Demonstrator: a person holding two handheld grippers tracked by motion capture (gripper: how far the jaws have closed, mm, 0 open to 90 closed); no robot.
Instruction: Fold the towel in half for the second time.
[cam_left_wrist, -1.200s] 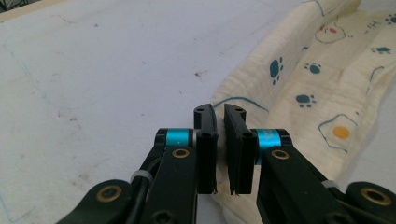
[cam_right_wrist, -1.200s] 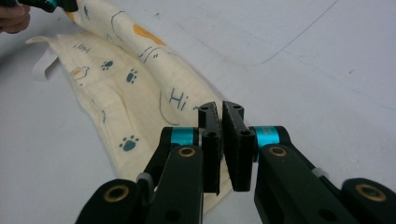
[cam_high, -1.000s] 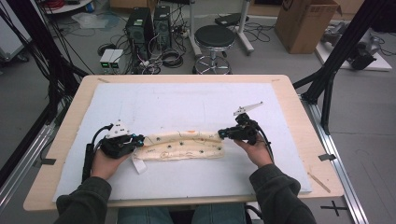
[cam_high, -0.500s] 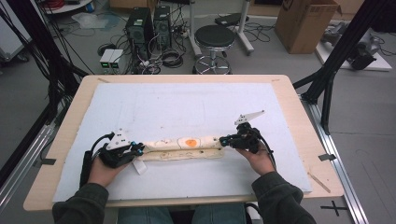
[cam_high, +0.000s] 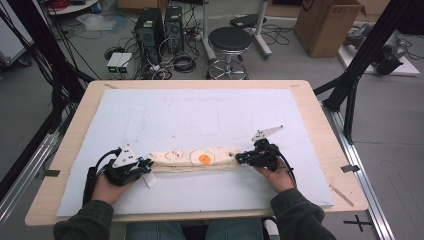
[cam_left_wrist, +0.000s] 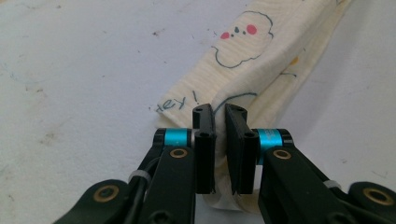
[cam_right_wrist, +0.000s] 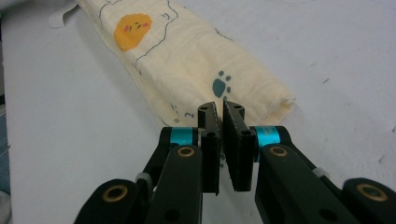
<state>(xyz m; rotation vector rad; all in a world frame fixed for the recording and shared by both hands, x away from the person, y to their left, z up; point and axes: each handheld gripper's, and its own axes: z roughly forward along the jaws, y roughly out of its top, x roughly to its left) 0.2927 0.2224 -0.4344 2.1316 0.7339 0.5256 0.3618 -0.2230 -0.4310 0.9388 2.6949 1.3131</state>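
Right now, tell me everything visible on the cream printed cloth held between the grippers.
The cream printed cloth is soft woven fabric, folded lengthwise into a long narrow band lying flat across the white table mat. Prints show an orange face, a cloud with red cheeks, a blue paw and "hey!" lettering. The left gripper pinches one end, the right gripper the other, layers bunched between the jaws.

The cloth's far end was cut off by the top edge above the left gripper; its pinched fold stayed hidden between the jaws.
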